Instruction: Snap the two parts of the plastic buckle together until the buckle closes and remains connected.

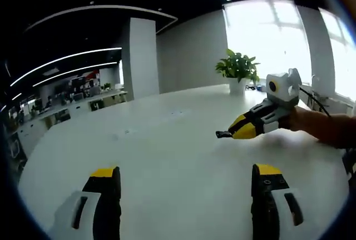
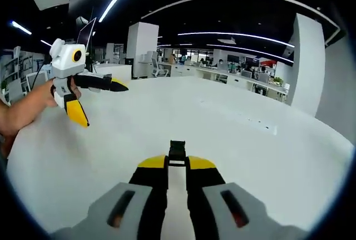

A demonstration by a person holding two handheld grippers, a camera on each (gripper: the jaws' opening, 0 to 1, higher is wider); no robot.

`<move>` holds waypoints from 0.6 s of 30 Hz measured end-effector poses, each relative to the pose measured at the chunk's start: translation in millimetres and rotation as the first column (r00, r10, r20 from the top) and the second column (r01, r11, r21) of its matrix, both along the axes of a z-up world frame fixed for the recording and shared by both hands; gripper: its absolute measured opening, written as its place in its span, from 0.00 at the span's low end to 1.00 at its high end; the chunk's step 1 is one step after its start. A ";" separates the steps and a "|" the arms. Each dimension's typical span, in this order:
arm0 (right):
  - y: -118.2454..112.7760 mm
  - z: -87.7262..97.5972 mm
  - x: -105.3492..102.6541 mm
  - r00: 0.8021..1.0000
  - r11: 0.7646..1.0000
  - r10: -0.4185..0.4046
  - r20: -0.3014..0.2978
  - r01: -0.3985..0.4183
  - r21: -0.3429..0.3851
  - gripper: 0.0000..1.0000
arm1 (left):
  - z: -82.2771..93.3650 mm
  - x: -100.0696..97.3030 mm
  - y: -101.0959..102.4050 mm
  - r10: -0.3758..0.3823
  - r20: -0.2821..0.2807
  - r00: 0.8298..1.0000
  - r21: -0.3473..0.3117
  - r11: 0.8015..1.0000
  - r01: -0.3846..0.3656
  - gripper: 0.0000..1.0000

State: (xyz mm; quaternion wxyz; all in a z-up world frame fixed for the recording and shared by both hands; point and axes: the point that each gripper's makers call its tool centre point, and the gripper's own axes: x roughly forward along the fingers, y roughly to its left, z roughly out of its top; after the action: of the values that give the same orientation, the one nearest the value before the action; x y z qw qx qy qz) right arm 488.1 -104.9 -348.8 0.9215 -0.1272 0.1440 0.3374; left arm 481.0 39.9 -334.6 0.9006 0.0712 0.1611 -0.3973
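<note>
My right gripper [image 2: 177, 163] is shut on a small black buckle part [image 2: 177, 149], which sticks out past its yellow tips over the white table [image 2: 233, 140]. In the left gripper view the right gripper [image 1: 232, 133] reaches in from the right, held by a hand, with the black buckle part [image 1: 222, 135] at its tip. My left gripper [image 1: 185, 172] stands open above the table [image 1: 167, 140], its jaws wide apart with nothing between them. In the right gripper view the left gripper [image 2: 105, 106] hangs at the left, jaws spread, held by a hand [image 2: 30, 106].
A potted plant [image 1: 238, 68] stands at the table's far edge by bright windows. A white pillar [image 1: 142, 56] and office desks [image 2: 233, 79] lie beyond the table. A person's forearm [image 1: 325, 128] enters from the right.
</note>
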 end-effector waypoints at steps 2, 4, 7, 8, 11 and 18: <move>-0.6 -1.5 0.5 1.000 1.000 -0.002 -0.003 0.002 -0.004 0.09 | 0.3 0.2 -0.2 -0.001 0.001 1.000 0.000 1.000 0.001 0.99; 0.0 -1.5 0.3 1.000 1.000 -0.001 -0.004 0.001 -0.003 0.09 | 0.6 0.0 -1.1 -0.003 0.002 1.000 -0.001 1.000 0.003 0.99; -0.3 -1.0 2.6 1.000 1.000 -0.003 -0.001 0.003 -0.008 0.09 | 0.1 -1.1 -2.9 -0.010 -0.001 1.000 -0.001 1.000 0.010 0.99; -0.2 -0.4 3.3 1.000 1.000 -0.005 0.001 0.005 -0.009 0.09 | -0.1 -1.2 -3.3 -0.011 0.000 1.000 0.001 1.000 0.011 0.99; 0.3 -0.9 5.0 1.000 1.000 -0.007 -0.003 0.007 -0.004 0.09 | -0.7 -1.8 -3.7 -0.014 -0.001 1.000 0.003 1.000 0.014 0.99; -0.5 -2.3 11.0 1.000 1.000 -0.015 -0.010 0.015 -0.013 0.09 | -1.2 -3.0 -5.5 -0.028 0.021 0.999 0.014 1.000 0.027 0.99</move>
State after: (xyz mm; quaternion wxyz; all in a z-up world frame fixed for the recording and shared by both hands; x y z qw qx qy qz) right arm 499.1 -105.4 -351.1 0.9224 -0.1306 0.1516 0.3303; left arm 478.0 34.3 -335.8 0.8962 0.0839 0.1533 -0.4078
